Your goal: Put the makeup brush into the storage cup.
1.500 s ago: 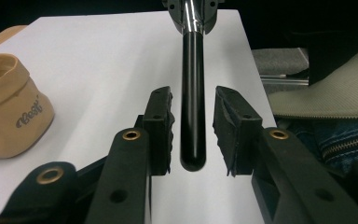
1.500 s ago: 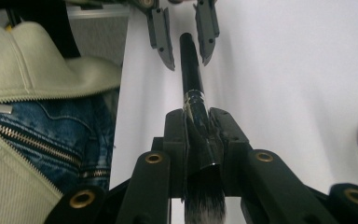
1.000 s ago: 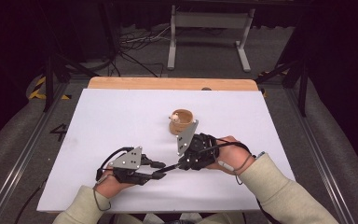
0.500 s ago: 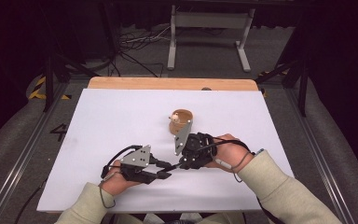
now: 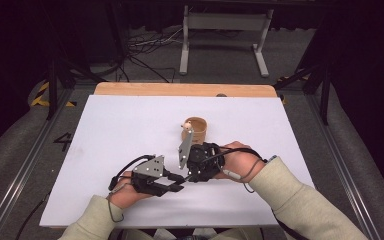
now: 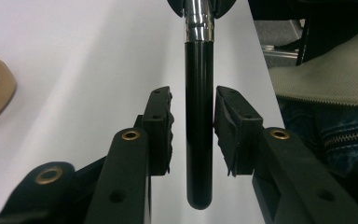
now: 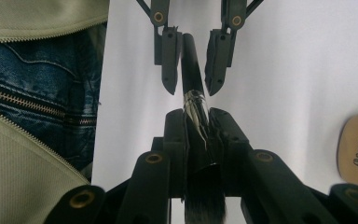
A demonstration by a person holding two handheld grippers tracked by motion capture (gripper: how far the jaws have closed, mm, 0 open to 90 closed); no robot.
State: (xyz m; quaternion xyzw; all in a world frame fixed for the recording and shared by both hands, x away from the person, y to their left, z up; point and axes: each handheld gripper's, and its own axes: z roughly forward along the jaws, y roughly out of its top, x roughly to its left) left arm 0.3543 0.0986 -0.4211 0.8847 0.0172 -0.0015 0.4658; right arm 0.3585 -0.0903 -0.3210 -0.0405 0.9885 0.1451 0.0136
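A brush with a black handle [image 6: 199, 116], a silver ferrule [image 7: 196, 105] and dark bristles lies level between the two grippers above the white table. My right gripper [image 7: 196, 114] is shut on the ferrule, with the bristles pointing back toward its camera. My left gripper [image 6: 193, 93] faces it, its jaws on either side of the handle; they have just been closing, and narrow gaps still show beside the handle. In the high view the left gripper [image 5: 177, 180] and the right gripper [image 5: 189, 175] meet tip to tip near the table's front middle.
A tan round cup [image 5: 196, 127] with lettering stands just beyond the right gripper, also seen as the tan cup [image 7: 356, 149] at that view's right edge. The white board [image 5: 105, 130] lies on a wooden tabletop [image 5: 180, 89]. The person's jacket and jeans sit at the near edge.
The left gripper has edged right toward the right gripper, and its jaws now straddle the brush handle. The right hand and the cup have stayed put.
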